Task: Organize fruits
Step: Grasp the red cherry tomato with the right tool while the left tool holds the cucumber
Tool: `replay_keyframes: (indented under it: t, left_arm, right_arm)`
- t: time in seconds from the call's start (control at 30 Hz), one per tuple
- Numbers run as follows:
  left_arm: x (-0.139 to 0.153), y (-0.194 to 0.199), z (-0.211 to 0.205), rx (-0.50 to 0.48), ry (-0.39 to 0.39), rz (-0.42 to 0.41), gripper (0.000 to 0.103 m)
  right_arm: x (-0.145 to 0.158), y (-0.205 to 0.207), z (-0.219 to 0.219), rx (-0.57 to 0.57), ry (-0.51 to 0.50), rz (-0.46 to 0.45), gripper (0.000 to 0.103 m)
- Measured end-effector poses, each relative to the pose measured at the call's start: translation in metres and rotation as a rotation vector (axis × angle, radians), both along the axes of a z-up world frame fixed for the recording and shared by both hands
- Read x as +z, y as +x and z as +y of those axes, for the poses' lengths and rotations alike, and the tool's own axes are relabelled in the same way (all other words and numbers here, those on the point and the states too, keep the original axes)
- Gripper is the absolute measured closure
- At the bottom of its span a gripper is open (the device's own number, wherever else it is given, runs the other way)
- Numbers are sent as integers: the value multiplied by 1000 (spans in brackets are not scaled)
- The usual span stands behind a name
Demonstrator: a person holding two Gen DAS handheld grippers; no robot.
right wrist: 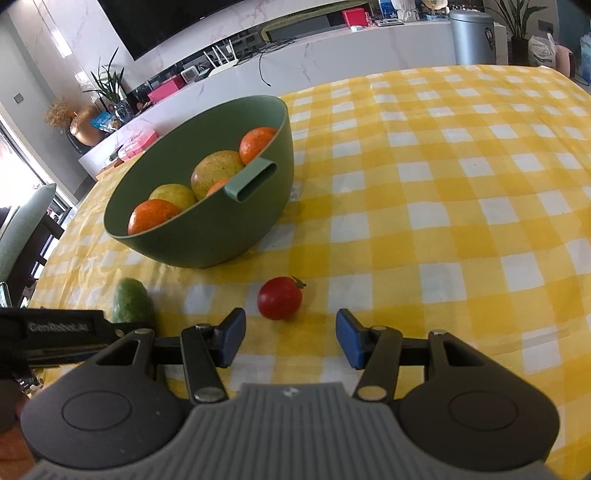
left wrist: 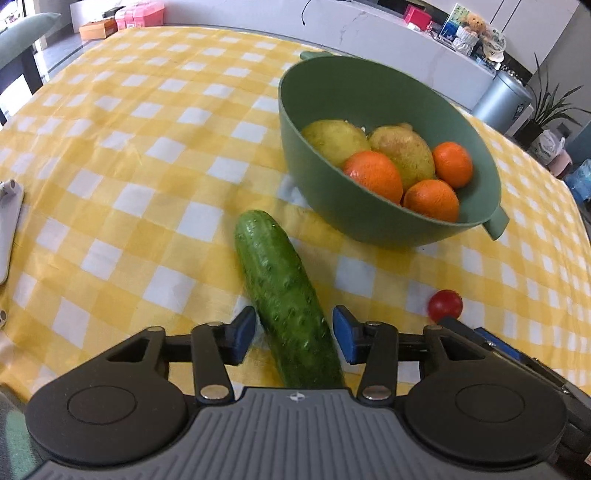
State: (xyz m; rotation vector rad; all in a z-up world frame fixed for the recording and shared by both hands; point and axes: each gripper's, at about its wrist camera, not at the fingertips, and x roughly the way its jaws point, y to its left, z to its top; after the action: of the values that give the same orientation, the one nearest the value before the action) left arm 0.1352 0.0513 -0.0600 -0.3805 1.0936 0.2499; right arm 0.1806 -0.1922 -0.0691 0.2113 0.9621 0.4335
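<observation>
A green cucumber [left wrist: 284,295] lies on the yellow checked tablecloth [left wrist: 147,155], its near end between the open fingers of my left gripper [left wrist: 294,334]; the blue pads stand apart from its sides. A green bowl [left wrist: 321,110] behind it holds oranges [left wrist: 375,175] and yellow-green fruits [left wrist: 404,153]. A small red tomato [left wrist: 445,304] lies to the right. In the right wrist view the tomato [right wrist: 280,298] lies just ahead of my open right gripper [right wrist: 290,341]. The bowl [right wrist: 221,229] and the cucumber's tip [right wrist: 132,301] are at the left.
A grey flat object [left wrist: 9,229] lies at the table's left edge. The left gripper's body [right wrist: 55,332] shows at the left of the right wrist view. A white counter with boxes, a bin [right wrist: 471,35] and plants stands behind the table.
</observation>
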Motion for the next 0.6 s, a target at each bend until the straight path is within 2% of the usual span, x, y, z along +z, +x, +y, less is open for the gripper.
replay_keyframes:
  t: [0.17, 0.37, 0.6]
  left_arm:
    - [-9, 0, -6, -6, 32, -3, 45]
    - [-12, -3, -12, -11, 80, -38, 45]
    - [-12, -8, -13, -10, 74, -76, 51]
  right_arm:
    - [1, -1, 7, 15, -16, -22, 51]
    - [-1, 2, 13, 31, -33, -31, 51]
    - [-4, 6, 22, 34, -62, -47, 55]
